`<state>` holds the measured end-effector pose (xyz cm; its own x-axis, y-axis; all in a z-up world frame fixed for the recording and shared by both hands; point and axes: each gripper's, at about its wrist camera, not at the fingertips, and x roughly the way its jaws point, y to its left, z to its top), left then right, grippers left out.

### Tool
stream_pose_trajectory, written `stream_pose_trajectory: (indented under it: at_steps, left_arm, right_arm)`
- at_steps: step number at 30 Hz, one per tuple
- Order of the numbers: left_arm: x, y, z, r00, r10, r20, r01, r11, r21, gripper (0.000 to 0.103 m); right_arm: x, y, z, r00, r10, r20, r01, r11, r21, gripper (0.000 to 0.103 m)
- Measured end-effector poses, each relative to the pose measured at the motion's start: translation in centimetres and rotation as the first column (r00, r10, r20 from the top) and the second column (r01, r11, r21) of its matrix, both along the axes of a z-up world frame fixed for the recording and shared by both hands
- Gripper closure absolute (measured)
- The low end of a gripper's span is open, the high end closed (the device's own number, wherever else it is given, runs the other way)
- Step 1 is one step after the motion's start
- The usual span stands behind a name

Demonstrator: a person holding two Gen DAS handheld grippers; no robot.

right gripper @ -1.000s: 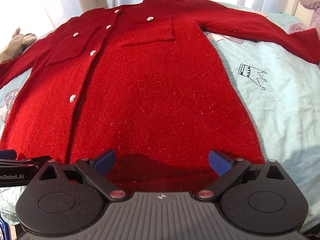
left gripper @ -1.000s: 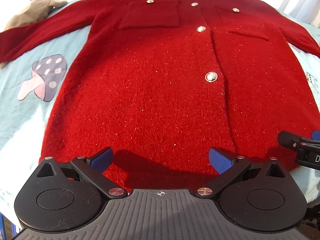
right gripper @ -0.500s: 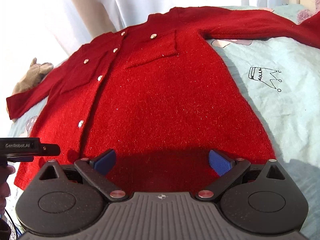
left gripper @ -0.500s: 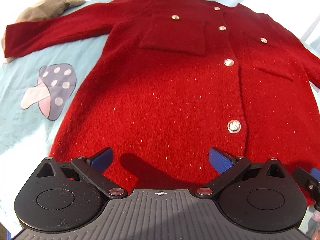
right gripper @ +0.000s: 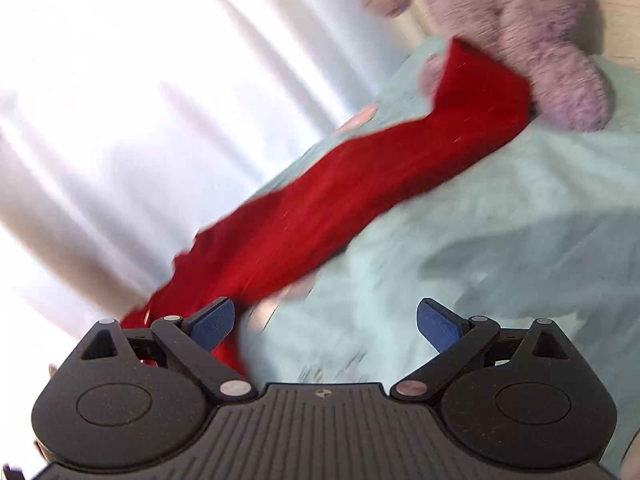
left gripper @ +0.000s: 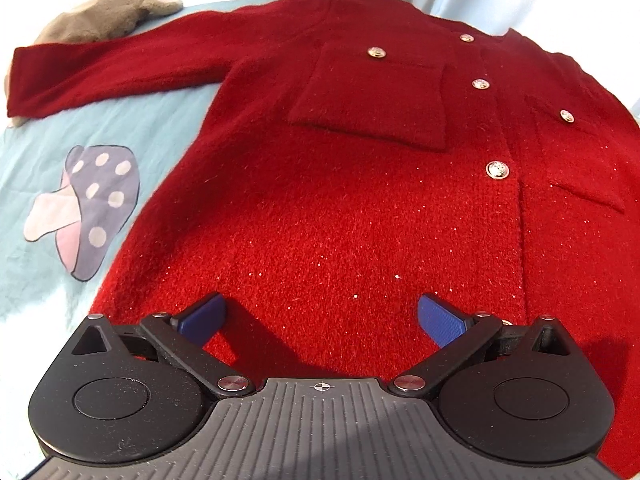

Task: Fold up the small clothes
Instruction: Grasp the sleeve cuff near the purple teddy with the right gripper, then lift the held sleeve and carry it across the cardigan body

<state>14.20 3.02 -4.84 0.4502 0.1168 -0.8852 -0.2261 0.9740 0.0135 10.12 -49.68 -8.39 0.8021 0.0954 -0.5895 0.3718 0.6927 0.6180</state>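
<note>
A small red knit coat [left gripper: 360, 208] with silver buttons and two chest pockets lies flat, front up, on a pale blue sheet [left gripper: 80, 136]. My left gripper [left gripper: 320, 318] hovers open over its lower left panel, near the hem, with nothing between the blue pads. The coat's left sleeve [left gripper: 112, 72] stretches out to the far left. In the blurred right wrist view, my right gripper [right gripper: 325, 320] is open above the sheet [right gripper: 500, 240], with the coat's right sleeve [right gripper: 360, 204] running diagonally up from its left finger to the cuff.
A grey plush toy [left gripper: 108, 12] lies at the far left by the sleeve cuff. A lilac plush toy [right gripper: 520, 32] rests against the right cuff. A mushroom print [left gripper: 88, 208] marks the sheet left of the coat. White curtains [right gripper: 140, 100] hang behind.
The right gripper has swung quickly rightwards from the coat's hem to face the right sleeve and the lilac toy. The left gripper has moved forward and left over the coat. Both stayed open.
</note>
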Motion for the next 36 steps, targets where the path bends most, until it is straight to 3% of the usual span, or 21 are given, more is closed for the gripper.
stream_pose_trajectory:
  at_steps: [5, 7, 10, 15, 18, 20, 21, 24, 26, 31, 33, 36]
  left_arm:
    - [-0.3, 0.1, 0.1, 1.0, -0.006, 0.005, 0.006, 1.0, -0.007, 0.0]
    - [-0.3, 0.2, 0.1, 1.0, -0.004, 0.006, 0.004, 1.0, -0.014, 0.0]
    - [-0.4, 0.2, 0.1, 1.0, -0.009, 0.011, 0.01, 1.0, -0.015, 0.0]
    - [-0.3, 0.1, 0.1, 1.0, 0.008, 0.017, -0.007, 1.0, -0.014, 0.0]
    - [-0.4, 0.2, 0.1, 0.999, 0.033, 0.037, -0.032, 0.999, -0.02, 0.0]
    - [-0.4, 0.2, 0.2, 0.999, 0.028, 0.036, -0.027, 1.0, -0.015, 0.0]
    - [-0.4, 0.1, 0.2, 0.999, 0.02, 0.03, -0.02, 1.0, -0.013, 0.0]
    - [-0.4, 0.2, 0.4, 1.0, 0.013, 0.017, -0.013, 1.0, -0.02, 0.0]
    - [-0.4, 0.4, 0.6, 1.0, 0.021, 0.013, -0.02, 0.999, -0.036, 0.0]
    - [-0.3, 1.0, 1.7, 0.999, 0.033, 0.037, -0.029, 0.995, -0.097, 0.0]
    - [-0.1, 0.9, 2.6, 0.997, 0.031, 0.065, -0.025, 0.995, -0.093, 0.0]
    - [0.6, 0.9, 3.9, 0.994, 0.019, 0.111, -0.007, 0.994, -0.109, 0.0]
  right_arm:
    - [3.2, -9.3, -2.4, 0.955, -0.292, -0.057, 0.293, 0.956, 0.018, 0.051]
    - [3.9, -11.5, -3.3, 0.918, -0.382, -0.103, 0.384, 0.923, -0.008, 0.052]
    - [4.7, -13.1, -4.5, 0.89, -0.441, -0.117, 0.443, 0.897, -0.014, 0.052]
    - [6.5, -14.0, -4.9, 0.882, -0.463, -0.081, 0.461, 0.886, -0.043, 0.052]
    - [8.0, -14.0, -5.1, 0.897, -0.434, -0.08, 0.427, 0.899, -0.094, 0.064]
    - [8.9, -13.7, -5.2, 0.901, -0.425, -0.09, 0.415, 0.903, -0.116, 0.085]
    - [9.2, -13.6, -5.1, 0.905, -0.416, -0.091, 0.404, 0.906, -0.126, 0.091]
    - [10.6, -12.2, -3.5, 0.911, -0.406, -0.074, 0.389, 0.904, -0.176, 0.093]
    - [11.2, -10.4, -1.5, 0.926, -0.377, -0.032, 0.357, 0.898, -0.259, 0.093]
    - [13.8, -2.0, 5.0, 0.976, -0.158, 0.153, 0.209, 0.883, -0.42, 0.093]
    - [14.8, 3.1, 7.5, 0.972, -0.02, 0.232, 0.129, 0.875, -0.466, 0.093]
    - [15.3, 10.4, 10.1, 0.927, 0.205, 0.313, -0.02, 0.863, -0.505, 0.093]
